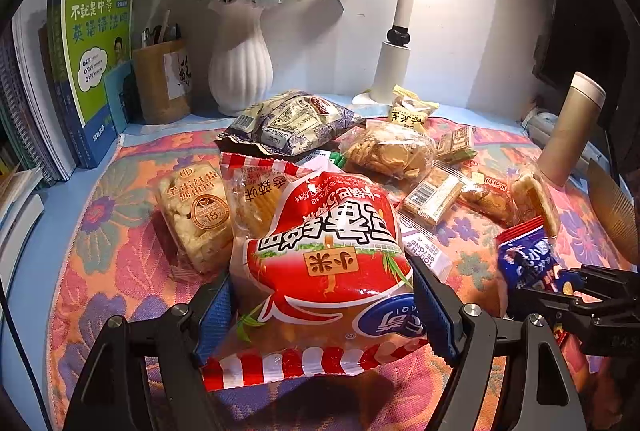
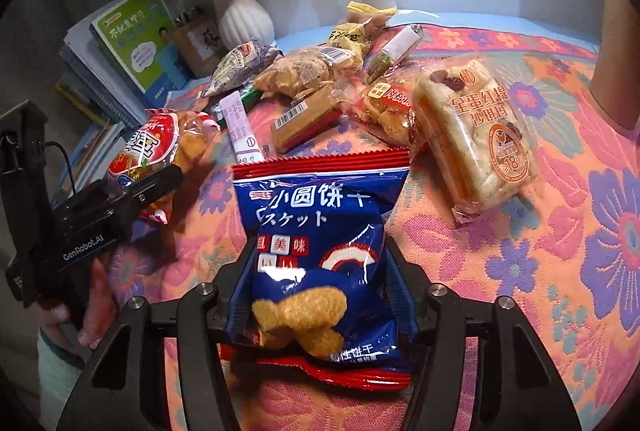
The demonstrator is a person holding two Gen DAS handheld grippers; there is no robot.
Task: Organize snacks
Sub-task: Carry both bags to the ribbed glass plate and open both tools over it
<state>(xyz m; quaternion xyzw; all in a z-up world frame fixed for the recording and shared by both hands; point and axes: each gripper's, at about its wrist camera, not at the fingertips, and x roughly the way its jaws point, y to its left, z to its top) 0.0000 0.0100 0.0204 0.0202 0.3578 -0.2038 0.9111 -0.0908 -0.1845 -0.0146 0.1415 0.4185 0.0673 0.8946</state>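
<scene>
My left gripper (image 1: 322, 295) is shut on a red and white snack bag (image 1: 320, 255), squeezing its lower half just above the cloth. My right gripper (image 2: 316, 271) is shut on a blue biscuit bag (image 2: 316, 231); that bag (image 1: 524, 259) and the right gripper (image 1: 576, 291) also show at the right of the left wrist view. The left gripper (image 2: 132, 191) with the red bag (image 2: 156, 147) shows at the left of the right wrist view. Several other snack packs lie behind, among them a rice cake pack (image 1: 196, 215), a purple bag (image 1: 296, 123) and a cracker bag (image 1: 390, 151).
A floral cloth (image 2: 540, 231) covers the blue table. A white vase (image 1: 240, 59), a brown pen holder (image 1: 162, 79), books (image 1: 92, 63) and a white lamp base (image 1: 394, 67) stand along the back. A beige flask (image 1: 572, 131) stands at the right. A second rice cake pack (image 2: 476, 139) lies right.
</scene>
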